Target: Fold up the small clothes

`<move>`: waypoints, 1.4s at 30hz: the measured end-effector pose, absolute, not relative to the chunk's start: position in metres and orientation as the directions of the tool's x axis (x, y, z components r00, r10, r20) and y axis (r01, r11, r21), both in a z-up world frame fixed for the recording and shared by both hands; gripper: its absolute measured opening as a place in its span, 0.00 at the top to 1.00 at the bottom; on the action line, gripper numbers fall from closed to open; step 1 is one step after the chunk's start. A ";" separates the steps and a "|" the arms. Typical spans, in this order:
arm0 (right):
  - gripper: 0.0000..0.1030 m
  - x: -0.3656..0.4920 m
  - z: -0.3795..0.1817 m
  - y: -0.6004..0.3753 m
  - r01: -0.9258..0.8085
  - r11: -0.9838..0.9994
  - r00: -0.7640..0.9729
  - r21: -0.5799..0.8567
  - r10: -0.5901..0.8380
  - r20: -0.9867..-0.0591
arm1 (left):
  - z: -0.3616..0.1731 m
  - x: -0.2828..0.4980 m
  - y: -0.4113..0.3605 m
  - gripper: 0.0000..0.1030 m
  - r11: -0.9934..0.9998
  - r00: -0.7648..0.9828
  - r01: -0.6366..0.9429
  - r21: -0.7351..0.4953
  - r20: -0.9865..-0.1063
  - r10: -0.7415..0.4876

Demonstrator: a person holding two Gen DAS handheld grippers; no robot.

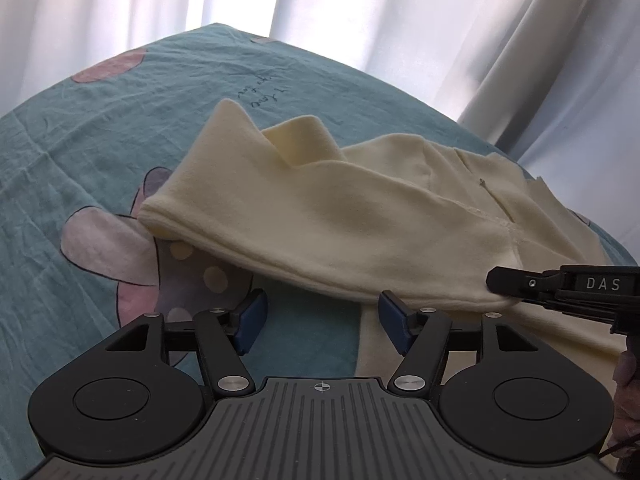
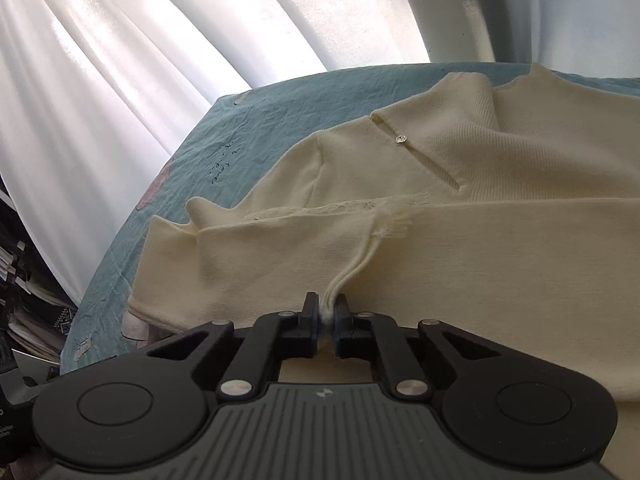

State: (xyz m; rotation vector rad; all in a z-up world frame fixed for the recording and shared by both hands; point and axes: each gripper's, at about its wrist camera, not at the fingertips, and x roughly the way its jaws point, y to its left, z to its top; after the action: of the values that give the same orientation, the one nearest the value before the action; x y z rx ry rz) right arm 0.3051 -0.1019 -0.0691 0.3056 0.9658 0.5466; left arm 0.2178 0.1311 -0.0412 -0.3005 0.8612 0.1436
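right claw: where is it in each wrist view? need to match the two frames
Left wrist: the right claw enters from the right edge, its tip at the cream garment's near hem.
Right wrist: bottom centre, shut on a pinched ridge of the same garment.
Shared landmark: the small metal stud beside the slit near the collar.

- Garment [image 1: 320, 216]: plain cream.
- Bed sheet [image 1: 72, 152]: teal, printed with pink, white and lilac cartoon shapes, some polka-dotted.
- Curtain [image 2: 120, 60]: white.
- Left tool [image 1: 320, 320]: black, blue pads.
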 end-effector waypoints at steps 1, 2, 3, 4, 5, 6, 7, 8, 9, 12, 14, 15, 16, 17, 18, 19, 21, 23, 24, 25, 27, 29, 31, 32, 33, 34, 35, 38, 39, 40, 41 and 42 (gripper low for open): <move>0.94 0.302 -0.067 -0.102 -0.308 0.833 0.469 0.459 0.553 -0.688 | -0.041 0.218 0.131 0.34 0.949 0.643 -0.241 -0.201 -0.766 0.001; 0.94 0.298 -0.060 -0.104 -0.324 0.844 0.504 0.427 0.536 -0.677 | -0.040 0.218 0.131 0.34 0.950 0.643 -0.239 -0.202 -0.766 -0.001; 0.95 0.292 -0.053 -0.107 -0.332 0.856 0.543 0.397 0.517 -0.661 | -0.039 0.218 0.131 0.34 0.950 0.643 -0.236 -0.202 -0.766 -0.004; 0.95 0.286 -0.044 -0.112 -0.334 0.866 0.581 0.372 0.500 -0.642 | -0.038 0.217 0.131 0.34 0.952 0.645 -0.231 -0.203 -0.765 -0.006; 0.95 0.280 -0.034 -0.119 -0.333 0.875 0.621 0.352 0.484 -0.617 | -0.037 0.217 0.131 0.34 0.953 0.649 -0.225 -0.203 -0.761 -0.009; 0.95 0.274 -0.023 -0.130 -0.325 0.888 0.667 0.326 0.459 -0.586 | -0.036 0.217 0.131 0.34 0.955 0.652 -0.222 -0.199 -0.759 -0.006; 0.95 0.269 -0.013 -0.141 -0.308 0.903 0.707 0.298 0.427 -0.564 | -0.037 0.218 0.130 0.34 0.956 0.651 -0.221 -0.192 -0.759 -0.002; 0.95 0.265 -0.004 -0.154 -0.288 0.917 0.741 0.275 0.395 -0.542 | -0.037 0.219 0.130 0.34 0.957 0.649 -0.219 -0.188 -0.761 -0.001; 0.95 0.263 0.000 -0.166 -0.270 0.925 0.761 0.266 0.374 -0.529 | -0.039 0.220 0.130 0.34 0.957 0.646 -0.218 -0.189 -0.763 -0.003; 0.95 0.261 0.002 -0.204 -0.173 0.958 0.788 0.228 0.274 -0.552 | -0.041 0.223 0.126 0.34 0.960 0.641 -0.203 -0.192 -0.767 -0.018; 0.95 0.262 -0.008 -0.225 -0.101 0.971 0.779 0.218 0.213 -0.590 | -0.042 0.225 0.122 0.34 0.966 0.641 -0.185 -0.182 -0.767 -0.022; 0.94 0.261 -0.015 -0.235 -0.070 0.973 0.770 0.220 0.193 -0.608 | -0.042 0.226 0.120 0.34 0.967 0.640 -0.179 -0.179 -0.768 -0.024; 0.94 0.262 -0.021 -0.243 -0.050 0.973 0.761 0.225 0.183 -0.622 | -0.042 0.228 0.119 0.33 0.969 0.638 -0.176 -0.176 -0.770 -0.023; 0.94 0.263 -0.029 -0.251 -0.028 0.971 0.745 0.237 0.178 -0.643 | -0.042 0.228 0.118 0.33 0.969 0.636 -0.174 -0.173 -0.771 -0.023; 0.93 0.264 -0.036 -0.257 -0.015 0.967 0.728 0.253 0.184 -0.661 | -0.042 0.229 0.117 0.33 0.970 0.635 -0.171 -0.172 -0.772 -0.025; 0.91 0.266 -0.042 -0.262 0.003 0.962 0.717 0.272 0.187 -0.671 | -0.042 0.231 0.117 0.33 0.971 0.633 -0.167 -0.171 -0.774 -0.027; 0.78 0.268 -0.054 -0.269 0.032 0.946 0.695 0.322 0.211 -0.688 | -0.042 0.232 0.115 0.30 0.973 0.629 -0.161 -0.166 -0.777 -0.028; 0.71 0.271 -0.062 -0.273 0.046 0.934 0.687 0.354 0.228 -0.691 | -0.042 0.234 0.113 0.28 0.975 0.628 -0.153 -0.164 -0.777 -0.032; 0.71 0.272 -0.067 -0.271 0.045 0.929 0.682 0.366 0.240 -0.691 | -0.042 0.235 0.112 0.28 0.976 0.628 -0.149 -0.161 -0.777 -0.032; 0.71 0.274 -0.069 -0.269 0.045 0.929 0.683 0.368 0.241 -0.690 | -0.042 0.235 0.111 0.28 0.977 0.628 -0.148 -0.156 -0.778 -0.030; 0.71 0.277 -0.070 -0.258 0.031 0.936 0.687 0.351 0.235 -0.688 | -0.043 0.237 0.109 0.27 0.977 0.627 -0.146 -0.155 -0.779 -0.030; 0.81 0.277 -0.068 -0.252 0.017 0.943 0.685 0.332 0.231 -0.691 | -0.043 0.238 0.109 0.26 0.977 0.627 -0.145 -0.154 -0.779 -0.030; 0.94 0.277 -0.067 -0.249 0.000 0.948 0.682 0.319 0.233 -0.693 | -0.043 0.239 0.109 0.26 0.977 0.626 -0.145 -0.153 -0.779 -0.030; 0.94 0.276 -0.065 -0.246 -0.005 0.956 0.690 0.294 0.216 -0.691 | -0.043 0.239 0.109 0.25 0.977 0.625 -0.145 -0.154 -0.780 -0.030; 0.94 0.274 -0.061 -0.243 -0.014 0.965 0.703 0.260 0.194 -0.684 | -0.043 0.239 0.110 0.25 0.977 0.625 -0.144 -0.154 -0.780 -0.031; 0.94 0.271 -0.057 -0.241 -0.021 0.973 0.719 0.232 0.176 -0.673 | -0.043 0.239 0.110 0.25 0.977 0.624 -0.144 -0.156 -0.780 -0.033; 0.94 0.267 -0.050 -0.240 -0.029 0.979 0.743 0.202 0.156 -0.651 | -0.043 0.240 0.111 0.25 0.977 0.624 -0.145 -0.157 -0.781 -0.033; 0.94 0.259 -0.033 -0.244 -0.019 0.989 0.797 0.147 0.103 -0.595 | -0.042 0.242 0.111 0.25 0.975 0.622 -0.156 -0.155 -0.782 -0.025; 0.94 0.257 -0.029 -0.248 -0.010 0.991 0.809 0.136 0.088 -0.582 | -0.042 0.242 0.112 0.25 0.975 0.622 -0.160 -0.157 -0.782 -0.024; 0.94 0.256 -0.027 -0.253 -0.002 0.992 0.814 0.130 0.077 -0.576 | -0.042 0.243 0.112 0.25 0.974 0.622 -0.163 -0.158 -0.783 -0.022; 0.94 0.256 -0.026 -0.258 0.007 0.992 0.812 0.125 0.067 -0.580 | -0.042 0.244 0.111 0.25 0.974 0.622 -0.165 -0.155 -0.783 -0.019; 0.94 0.257 -0.027 -0.263 0.020 0.992 0.809 0.122 0.055 -0.585 | -0.042 0.245 0.111 0.25 0.974 0.621 -0.166 -0.153 -0.784 -0.017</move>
State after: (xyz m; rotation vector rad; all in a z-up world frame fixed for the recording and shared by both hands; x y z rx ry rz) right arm 0.2570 -0.2626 -0.0274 0.1248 0.6277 0.0189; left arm 0.2449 0.1107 -0.0417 -0.2191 0.8986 0.0859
